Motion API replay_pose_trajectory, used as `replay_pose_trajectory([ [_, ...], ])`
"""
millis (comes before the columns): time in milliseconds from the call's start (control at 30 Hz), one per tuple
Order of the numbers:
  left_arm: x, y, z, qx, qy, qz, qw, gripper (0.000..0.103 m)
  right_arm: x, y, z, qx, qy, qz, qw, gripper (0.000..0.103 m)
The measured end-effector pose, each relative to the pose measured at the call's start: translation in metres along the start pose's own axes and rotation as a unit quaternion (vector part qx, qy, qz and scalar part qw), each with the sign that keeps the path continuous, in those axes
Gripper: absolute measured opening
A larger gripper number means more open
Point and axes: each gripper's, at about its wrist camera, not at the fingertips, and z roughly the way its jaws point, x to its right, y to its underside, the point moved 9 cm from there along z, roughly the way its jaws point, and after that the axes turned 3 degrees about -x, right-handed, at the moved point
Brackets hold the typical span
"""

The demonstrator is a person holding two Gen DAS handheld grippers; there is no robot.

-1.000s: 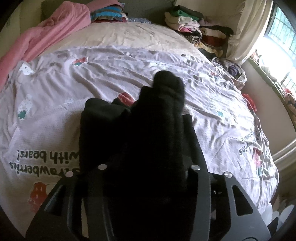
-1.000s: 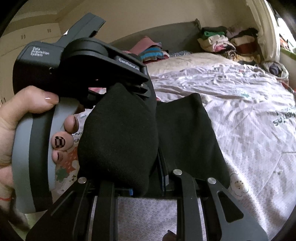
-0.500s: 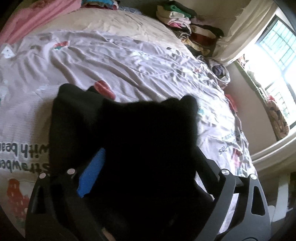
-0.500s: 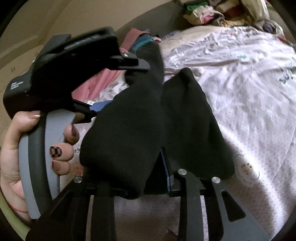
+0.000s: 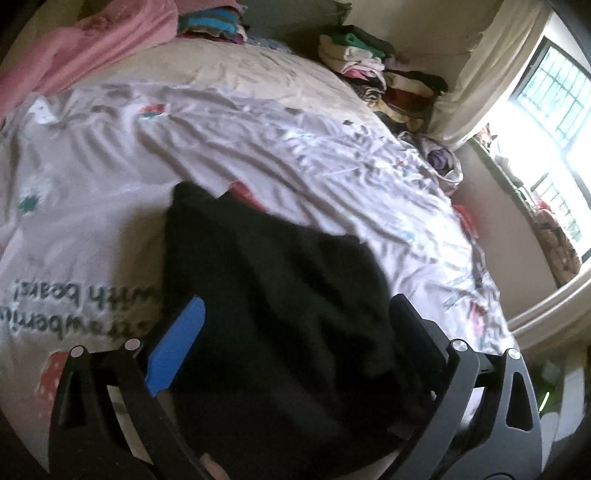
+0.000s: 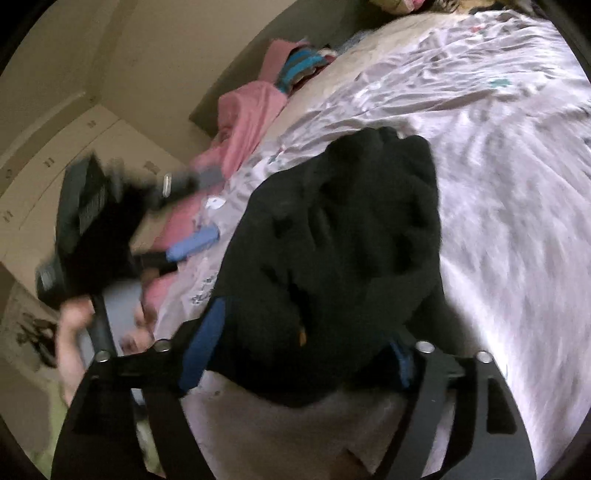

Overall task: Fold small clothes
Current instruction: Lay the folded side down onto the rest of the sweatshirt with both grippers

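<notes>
A black garment [image 5: 277, 277] lies bunched in a fold on the pale printed bedsheet [image 5: 110, 184]. My left gripper [image 5: 295, 339] is over its near end. Its jaws are opening wide; the blue pad [image 5: 177, 347] stands off the cloth, which lies loosely between the fingers. In the right wrist view the same black garment [image 6: 340, 229] sits between the fingers of my right gripper [image 6: 303, 350], whose jaws are also opening and not pinching it. The blurred left gripper [image 6: 92, 229] and the hand [image 6: 74, 332] holding it are at the left there.
A pink blanket [image 5: 92, 48] and a striped folded stack [image 5: 210, 26] lie at the head of the bed. More folded clothes [image 5: 369, 66] are piled at the far right corner. A bright window [image 5: 546, 129] and a wall bound the right side. Cupboards [image 6: 55, 158] stand at the left.
Both grippers' jaws have spread apart and let go of the black garment, which has dropped from a raised fold onto the sheet. The left gripper has drawn back to the left.
</notes>
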Motion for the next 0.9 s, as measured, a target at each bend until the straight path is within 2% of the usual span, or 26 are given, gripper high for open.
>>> replay_pose_trajectory([
  [133, -0.02, 0.021, -0.001, 0.004, -0.021, 0.005, 0.9997, 0.093, 0.006, -0.028, 0.008, -0.032, -0.02, 0.02, 0.999, 0.078],
  [233, -0.029, 0.033, -0.001, 0.005, -0.038, 0.014, 0.9992, 0.093, 0.009, -0.05, 0.014, -0.046, -0.014, 0.026, 0.998, 0.078],
  [367, -0.036, 0.043, 0.002, 0.0, -0.048, 0.024, 0.9986, 0.093, 0.009, -0.072, 0.027, -0.069, 0.045, -0.001, 0.997, 0.074],
  [400, -0.037, 0.045, 0.004, -0.002, -0.051, 0.027, 0.9983, 0.093, 0.009, -0.074, 0.032, -0.079, 0.071, -0.017, 0.994, 0.063],
  [433, -0.039, 0.046, 0.004, -0.002, -0.051, 0.028, 0.9983, 0.093, 0.011, -0.071, 0.035, -0.084, 0.093, -0.034, 0.992, 0.033],
  [467, -0.041, 0.046, 0.003, 0.001, -0.051, 0.026, 0.9983, 0.093, 0.008, -0.074, 0.039, -0.089, 0.132, -0.07, 0.985, 0.019],
  [500, -0.044, 0.046, 0.0, 0.004, -0.051, 0.022, 0.9984, 0.093, -0.001, -0.075, 0.04, -0.089, 0.145, -0.103, 0.98, 0.015],
  [567, -0.051, 0.043, -0.007, 0.015, -0.052, 0.017, 0.9984, 0.093, -0.024, -0.077, 0.037, -0.075, 0.122, -0.149, 0.978, 0.013],
  [633, -0.057, 0.04, -0.014, 0.024, -0.06, 0.015, 0.9978, 0.093, -0.051, -0.085, 0.029, -0.044, 0.07, -0.174, 0.981, 0.012],
  [700, -0.06, 0.038, -0.015, 0.024, -0.06, 0.01, 0.9979, 0.093, -0.055, -0.091, 0.028, -0.032, 0.038, -0.171, 0.984, 0.012],
  [767, -0.062, 0.038, -0.013, 0.017, -0.059, 0.008, 0.9981, 0.093, -0.042, -0.09, 0.035, -0.041, 0.022, -0.154, 0.987, 0.012],
  [900, -0.06, 0.046, -0.004, -0.002, -0.058, 0.016, 0.9982, 0.093, 0.01, -0.081, 0.043, -0.068, 0.065, -0.118, 0.989, 0.012],
])
